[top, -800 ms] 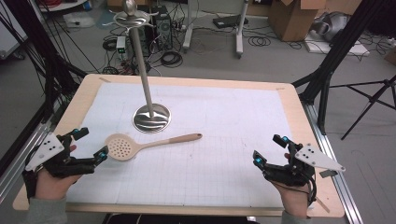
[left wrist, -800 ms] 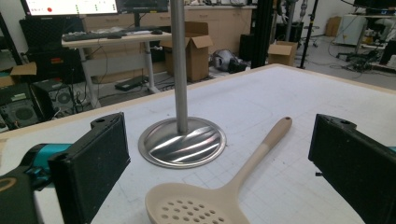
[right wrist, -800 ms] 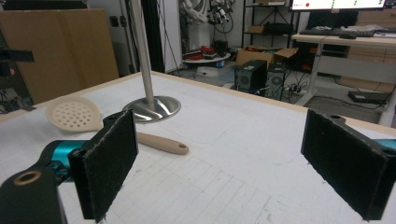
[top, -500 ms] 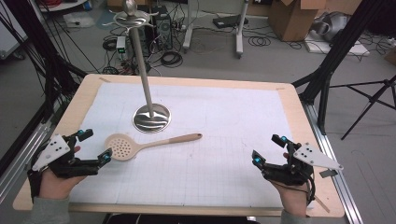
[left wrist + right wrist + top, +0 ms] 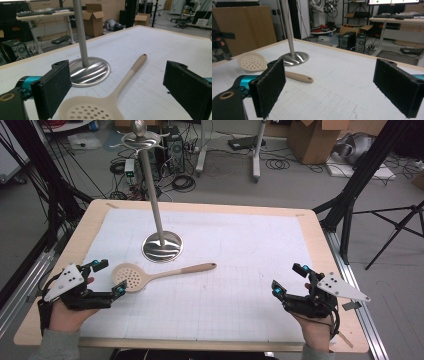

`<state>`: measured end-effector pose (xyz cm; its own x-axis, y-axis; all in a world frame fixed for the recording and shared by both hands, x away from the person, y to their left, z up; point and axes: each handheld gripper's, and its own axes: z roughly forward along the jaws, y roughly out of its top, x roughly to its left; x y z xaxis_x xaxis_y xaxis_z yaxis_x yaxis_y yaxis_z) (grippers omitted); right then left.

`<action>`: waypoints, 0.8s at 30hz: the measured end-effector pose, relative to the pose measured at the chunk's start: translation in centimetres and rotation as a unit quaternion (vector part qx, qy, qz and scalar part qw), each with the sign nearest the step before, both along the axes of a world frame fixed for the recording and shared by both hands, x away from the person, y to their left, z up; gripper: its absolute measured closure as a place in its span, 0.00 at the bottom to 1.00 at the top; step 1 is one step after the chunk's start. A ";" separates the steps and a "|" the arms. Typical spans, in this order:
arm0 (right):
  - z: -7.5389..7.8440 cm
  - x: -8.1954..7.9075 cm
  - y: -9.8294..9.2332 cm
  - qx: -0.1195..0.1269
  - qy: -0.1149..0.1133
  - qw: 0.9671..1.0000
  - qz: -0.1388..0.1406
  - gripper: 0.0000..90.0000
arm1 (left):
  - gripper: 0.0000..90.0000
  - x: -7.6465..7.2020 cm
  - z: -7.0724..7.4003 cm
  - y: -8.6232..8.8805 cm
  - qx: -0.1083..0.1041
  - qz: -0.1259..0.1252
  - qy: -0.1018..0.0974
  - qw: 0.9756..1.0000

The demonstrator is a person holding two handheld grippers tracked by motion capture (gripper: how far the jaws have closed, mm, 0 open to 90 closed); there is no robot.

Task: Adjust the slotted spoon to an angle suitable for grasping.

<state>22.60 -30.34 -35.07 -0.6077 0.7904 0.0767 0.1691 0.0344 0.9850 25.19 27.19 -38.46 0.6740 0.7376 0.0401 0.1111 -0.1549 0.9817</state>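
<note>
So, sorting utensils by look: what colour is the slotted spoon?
Beige all over, slotted spoon; clearest in the left gripper view.

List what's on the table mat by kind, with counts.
Slotted spoon: 1
Metal stand: 1
Handheld tool: 2, left tool, right tool
Total: 4

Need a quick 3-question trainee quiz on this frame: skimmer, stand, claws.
1. True or false: the left claw is shut on the slotted spoon.
2. The spoon's handle points toward: A) the right claw B) the left claw C) the table's near edge.
3. What stands behind the spoon's bowl?

Key: 1 false, its jaws stand open by the bowl. 2 A. 3 the metal stand, a pole on a round base.
</note>
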 end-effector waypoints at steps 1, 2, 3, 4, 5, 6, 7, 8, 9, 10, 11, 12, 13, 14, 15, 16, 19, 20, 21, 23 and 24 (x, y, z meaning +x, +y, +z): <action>0.0 0.0 0.0 -0.001 -0.004 1.000 0.001 0.11 | 0.11 0.3 0.1 -0.2 0.004 -0.004 0.004 1.000; 0.0 0.0 0.0 -0.001 -0.004 1.000 0.002 0.11 | 0.12 0.4 0.1 -0.3 0.005 -0.006 0.006 1.000; 0.0 0.0 0.0 0.000 -0.002 1.000 0.003 0.11 | 0.13 0.6 0.2 -0.4 0.007 -0.007 0.007 1.000; 0.0 0.0 0.1 -0.001 -0.001 1.000 0.004 0.11 | 0.14 0.7 0.3 -0.6 0.006 -0.010 0.010 1.000; 0.0 0.1 0.1 -0.002 -0.001 1.000 0.005 0.11 | 0.16 0.9 0.3 -0.7 0.008 -0.013 0.015 1.000; 0.0 0.1 0.1 -0.001 0.000 1.000 0.006 0.11 | 0.19 1.0 0.3 -0.9 0.012 -0.016 0.019 1.000; 0.0 0.1 0.2 0.000 0.002 1.000 0.007 0.11 | 0.20 1.1 0.2 -1.1 0.016 -0.016 0.023 0.999; 0.0 0.2 0.2 -0.003 -0.003 1.000 0.008 0.11 | 0.23 1.2 0.2 -1.2 0.019 -0.018 0.027 0.999; 0.0 0.2 0.2 -0.003 -0.001 1.000 0.009 0.11 | 0.26 1.3 0.2 -1.5 0.020 -0.020 0.029 0.999; 0.0 0.2 0.2 -0.002 0.001 1.000 0.009 0.11 | 0.28 1.4 0.1 -1.7 0.023 -0.022 0.032 0.999; -0.1 0.2 0.3 -0.001 0.003 1.000 0.010 0.11 | 0.30 1.6 0.1 -1.8 0.027 -0.022 0.034 0.999; -0.1 0.2 0.3 -0.002 0.002 1.000 0.011 0.11 | 0.34 1.7 0.1 -2.0 0.028 -0.023 0.038 0.999; -0.1 0.3 0.3 -0.002 0.003 1.000 0.013 0.11 | 0.37 1.7 0.1 -2.0 0.028 -0.023 0.038 0.999; -0.1 0.3 0.4 -0.003 0.003 1.000 0.014 0.11 | 0.41 2.0 0.0 -2.4 0.034 -0.023 0.045 0.998; -0.1 0.3 0.4 -0.003 0.003 1.000 0.014 0.11 | 0.43 2.0 0.0 -2.4 0.034 -0.023 0.045 0.998; -0.1 0.3 0.4 -0.004 0.003 1.000 0.015 0.11 | 0.43 2.3 0.0 -2.7 0.039 -0.024 0.048 0.998; -0.1 0.3 0.6 -0.005 0.004 1.000 0.020 0.11 | 0.52 2.7 -0.3 -3.6 0.047 -0.028 0.057 0.997; -0.1 0.3 0.6 -0.006 0.004 1.000 0.020 0.11 | 0.54 2.7 -0.3 -3.6 0.047 -0.028 0.057 0.997; -0.1 0.3 0.6 -0.005 0.005 1.000 0.020 0.11 | 0.56 3.0 -0.4 -3.9 0.052 -0.028 0.059 0.996; -0.1 0.3 0.6 -0.006 0.004 1.000 0.021 0.11 | 0.60 3.2 -0.5 -4.2 0.056 -0.028 0.062 0.996; -0.1 0.3 0.6 -0.006 0.007 1.000 0.022 0.11 | 0.62 3.2 -0.5 -4.2 0.056 -0.028 0.062 0.996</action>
<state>22.90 -29.70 -35.22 -0.6411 0.7638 0.0753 0.1800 0.0543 0.9822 28.39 22.94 -38.95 0.7187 0.6945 0.0340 0.2186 -0.2720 0.9371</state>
